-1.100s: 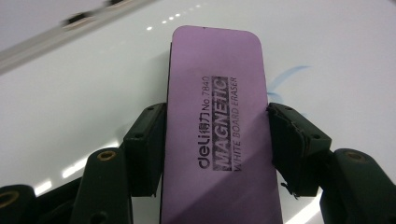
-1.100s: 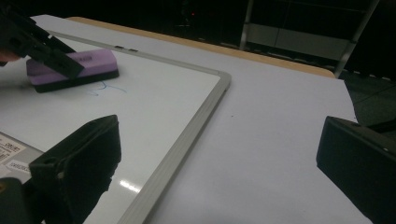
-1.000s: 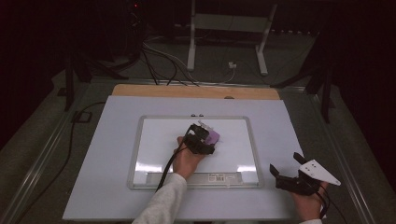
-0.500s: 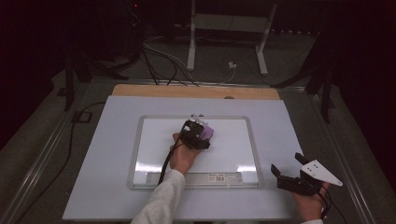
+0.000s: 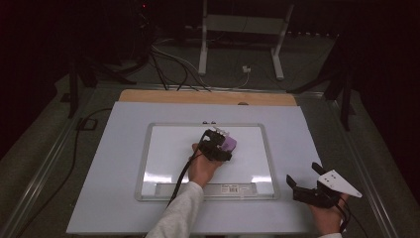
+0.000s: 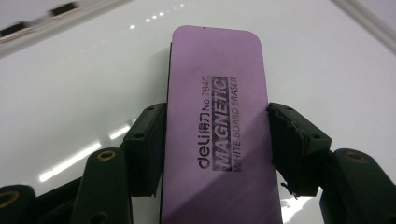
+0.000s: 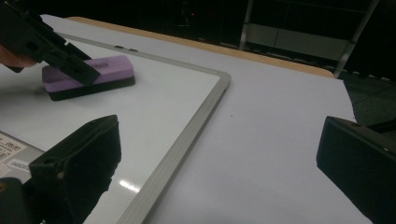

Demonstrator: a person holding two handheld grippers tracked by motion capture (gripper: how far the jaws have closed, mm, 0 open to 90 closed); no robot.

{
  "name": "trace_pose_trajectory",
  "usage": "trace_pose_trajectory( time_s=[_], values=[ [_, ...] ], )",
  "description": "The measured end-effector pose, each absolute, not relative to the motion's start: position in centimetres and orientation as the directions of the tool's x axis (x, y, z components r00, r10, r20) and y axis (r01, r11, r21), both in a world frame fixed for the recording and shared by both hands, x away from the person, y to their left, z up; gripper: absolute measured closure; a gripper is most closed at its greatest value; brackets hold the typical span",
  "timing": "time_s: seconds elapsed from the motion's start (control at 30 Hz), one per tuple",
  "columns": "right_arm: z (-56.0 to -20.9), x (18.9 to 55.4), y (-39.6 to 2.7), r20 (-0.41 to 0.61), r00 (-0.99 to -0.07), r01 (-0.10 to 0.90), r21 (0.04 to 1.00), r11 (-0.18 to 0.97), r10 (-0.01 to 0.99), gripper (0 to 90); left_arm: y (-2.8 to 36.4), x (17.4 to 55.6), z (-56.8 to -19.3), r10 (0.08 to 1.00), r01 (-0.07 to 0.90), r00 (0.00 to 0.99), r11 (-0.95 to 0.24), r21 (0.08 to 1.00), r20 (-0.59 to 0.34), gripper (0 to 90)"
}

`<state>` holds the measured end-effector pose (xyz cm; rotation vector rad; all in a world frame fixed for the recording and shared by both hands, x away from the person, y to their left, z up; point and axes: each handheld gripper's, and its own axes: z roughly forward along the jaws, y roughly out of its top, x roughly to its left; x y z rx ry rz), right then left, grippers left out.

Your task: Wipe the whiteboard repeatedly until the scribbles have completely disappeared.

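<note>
A purple magnetic whiteboard eraser [image 6: 217, 121] lies flat on the whiteboard [image 5: 163, 148], near its far middle. My left gripper [image 5: 221, 143] is shut on the eraser [image 5: 228, 144], its black pads [image 6: 147, 144] pressing both long sides. From the right gripper view the eraser [image 7: 86, 77] lies on the board with the left gripper's jaw over it. My right gripper [image 5: 303, 177] rests on the white table sheet off the board's near right corner, jaws wide open with nothing between them.
The whiteboard's grey frame [image 7: 187, 135] and its pen tray [image 5: 208, 190] with a label run along the near side. A wooden strip [image 5: 208, 97] borders the table's far edge. Cables and a stand [image 5: 240, 44] lie on the floor beyond.
My left gripper has slid the eraser across the board, first slightly left, then back to the right. The right gripper has stayed put.
</note>
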<state>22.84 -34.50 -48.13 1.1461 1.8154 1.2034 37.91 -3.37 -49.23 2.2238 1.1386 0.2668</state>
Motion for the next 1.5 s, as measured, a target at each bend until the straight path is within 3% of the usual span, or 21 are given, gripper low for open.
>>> trace_pose_trajectory(
  time_s=[0.3,0.6,0.93,1.5],
  values=[
    [-48.1,22.8,-34.5,-0.06,-0.391,0.303,0.934,0.19,0.919,0.5,-5.5,37.1,-49.1,0.732,0.615,0.678,-0.508,0.603,-0.075,41.9],
    [-48.1,22.8,-34.7,-0.057,-0.388,0.304,0.934,0.186,0.92,0.5,-3.3,38.5,-48.9,0.808,0.654,0.589,-0.467,0.595,-0.015,41.9],
    [-48.1,22.8,-34.5,-0.061,-0.392,0.304,0.933,0.192,0.918,0.5,-2.3,38.9,-49.0,0.83,0.681,0.555,-0.419,0.601,-0.05,41.9],
    [-48.2,22.8,-34.5,-0.06,-0.392,0.305,0.933,0.191,0.918,0.5,-4.8,37.4,-49.2,0.755,0.643,0.648,-0.469,0.605,-0.103,41.9]
  ],
)
